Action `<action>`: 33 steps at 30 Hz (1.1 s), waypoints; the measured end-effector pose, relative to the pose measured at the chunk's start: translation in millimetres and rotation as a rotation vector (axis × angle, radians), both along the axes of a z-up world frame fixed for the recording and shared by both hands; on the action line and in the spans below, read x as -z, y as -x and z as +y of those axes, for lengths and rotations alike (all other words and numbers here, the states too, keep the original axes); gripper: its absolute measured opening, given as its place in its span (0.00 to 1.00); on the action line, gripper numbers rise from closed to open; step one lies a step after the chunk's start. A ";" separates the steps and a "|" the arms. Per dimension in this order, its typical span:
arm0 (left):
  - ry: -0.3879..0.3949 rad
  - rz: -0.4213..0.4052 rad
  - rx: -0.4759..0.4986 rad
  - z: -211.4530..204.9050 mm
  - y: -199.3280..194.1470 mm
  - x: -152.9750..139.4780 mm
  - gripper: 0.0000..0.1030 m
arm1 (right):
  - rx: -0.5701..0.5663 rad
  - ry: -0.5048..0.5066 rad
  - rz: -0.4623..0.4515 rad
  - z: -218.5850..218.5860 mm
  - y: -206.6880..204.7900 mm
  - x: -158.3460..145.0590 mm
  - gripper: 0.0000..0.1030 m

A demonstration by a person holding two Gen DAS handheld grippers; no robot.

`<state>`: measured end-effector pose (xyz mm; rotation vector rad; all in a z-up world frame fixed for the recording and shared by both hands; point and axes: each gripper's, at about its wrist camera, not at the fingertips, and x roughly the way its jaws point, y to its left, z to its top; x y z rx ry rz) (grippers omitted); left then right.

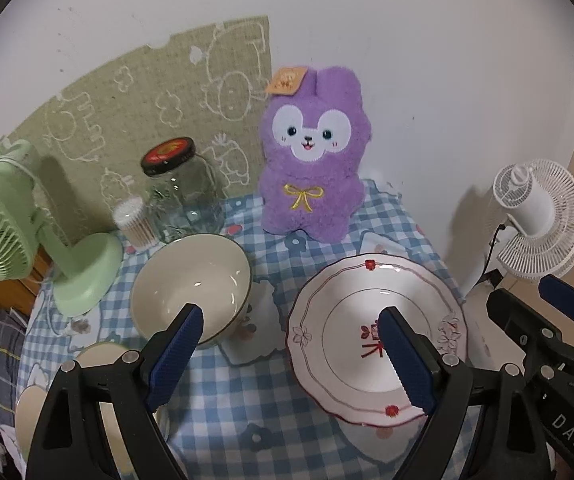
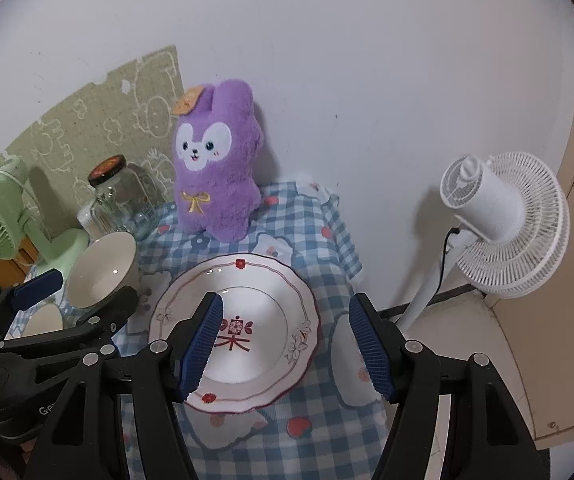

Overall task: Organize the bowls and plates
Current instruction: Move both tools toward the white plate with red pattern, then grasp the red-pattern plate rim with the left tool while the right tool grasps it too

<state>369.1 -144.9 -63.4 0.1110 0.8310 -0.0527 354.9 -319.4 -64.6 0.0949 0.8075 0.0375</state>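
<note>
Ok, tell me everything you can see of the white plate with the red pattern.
The plate is white, glossy, ceramic-looking, with a scalloped rim edged in thin red line, small red flowers at the near and far edges, outlined blossoms at both sides, and a red character in the shallow well. It lies flat, upright and empty on the blue checked tablecloth, right of the cream bowl. Neither hand-held gripper touches it.

cream bowl (image 1: 191, 284) beside patterned plate (image 1: 351, 320)
</note>
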 end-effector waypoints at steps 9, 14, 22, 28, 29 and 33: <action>0.035 0.100 -0.009 -2.3 -29.3 31.9 0.84 | 0.018 0.027 0.065 -1.7 -30.4 30.9 0.66; 0.003 0.133 0.010 -6.3 -31.0 52.0 0.84 | 0.013 0.025 0.112 -4.6 -36.1 49.3 0.65; -0.004 0.168 0.012 -10.5 -35.9 68.1 0.76 | 0.007 0.044 0.165 -4.2 -44.4 71.1 0.55; 0.011 0.216 0.013 -11.9 -41.8 82.0 0.67 | 0.011 0.057 0.187 -5.4 -49.3 83.5 0.51; 0.011 0.222 0.013 -12.1 -42.6 83.8 0.64 | 0.012 0.059 0.189 -6.0 -50.0 85.0 0.51; 0.029 0.263 0.007 -9.7 -47.0 91.9 0.57 | 0.014 0.063 0.208 -7.2 -54.6 91.1 0.45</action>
